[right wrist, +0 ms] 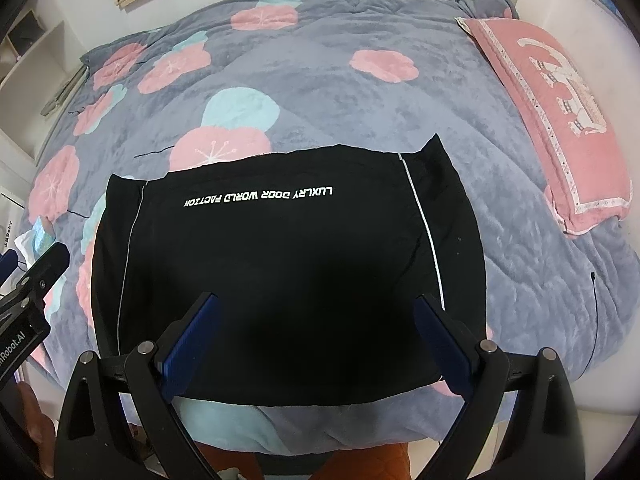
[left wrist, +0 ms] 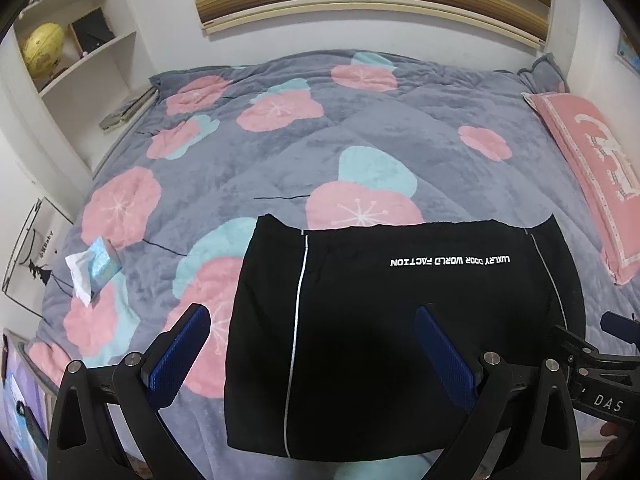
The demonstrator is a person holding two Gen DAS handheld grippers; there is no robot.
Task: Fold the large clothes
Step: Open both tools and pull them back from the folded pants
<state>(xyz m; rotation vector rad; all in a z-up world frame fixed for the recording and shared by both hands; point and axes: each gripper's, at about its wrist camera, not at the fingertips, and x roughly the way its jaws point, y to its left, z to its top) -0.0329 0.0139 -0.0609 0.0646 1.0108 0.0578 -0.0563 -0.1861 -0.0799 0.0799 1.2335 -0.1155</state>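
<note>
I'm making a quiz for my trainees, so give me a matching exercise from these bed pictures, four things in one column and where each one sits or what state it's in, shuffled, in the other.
Things:
1. black garment
2. pink pillow
3. tissue pack
4. yellow globe

Places or states:
A. on a shelf of the white bookcase
B. along the right edge of the bed
C. folded flat on the floral blanket, white lettering showing
D. on the blanket, left of the garment

Pairs: 1-C, 2-B, 3-D, 4-A
</note>
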